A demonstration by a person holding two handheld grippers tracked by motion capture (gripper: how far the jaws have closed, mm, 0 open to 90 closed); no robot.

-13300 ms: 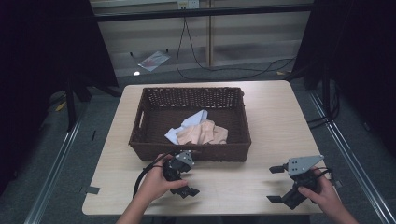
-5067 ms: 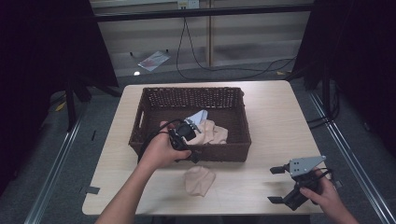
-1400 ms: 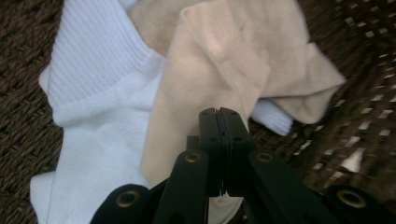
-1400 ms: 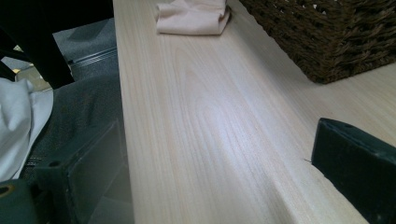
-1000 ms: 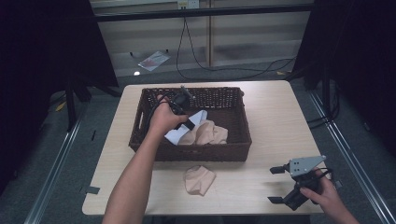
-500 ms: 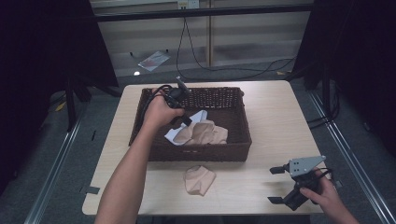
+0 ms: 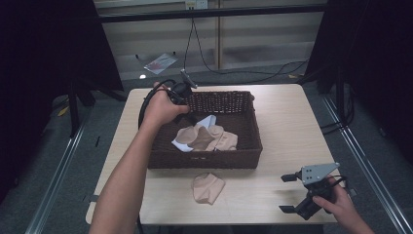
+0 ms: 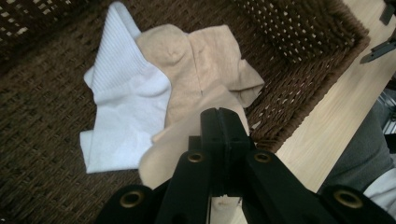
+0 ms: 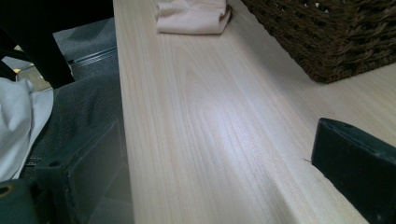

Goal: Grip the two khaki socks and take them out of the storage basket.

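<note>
Item in hand: beige sock [image 8: 187, 144], lying at the edge of the small pile on the floor of the wicker basket [image 7: 204, 161], left half. One fold of it runs up under the left gripper [image 8: 224, 116]. Its jaws are pressed fully together, and beige cloth shows in the slit between them, so I read a thin pinch on this sock and nothing else.

Neighbours: a white sock [image 8: 121, 116] touches it on one side, partly tucked beneath. A second beige sock [image 8: 205, 60] overlaps both, just beyond the jaw tips. The gripper hangs over the basket's far left corner and points down into it.

Outside the basket: a folded beige sock [image 7: 207, 187] lies on the table [image 7: 282, 126], just in front of the near wall. The right gripper [image 7: 290, 193] rests at the near right corner, jaws wide apart, nothing between them.

Step, as judged: lift the pinched sock out and bring it to the table.

How to do it well:
- Raise straight up until the hanging end clears the pile, and check that the white sock does not ride along.
- The pinch is thin and near one edge, so go slowly and do not swing.
- Clear the near wall with margin, since loose cloth could snag on the weave.
- Set it down beside the folded sock, not on top of it.
</note>
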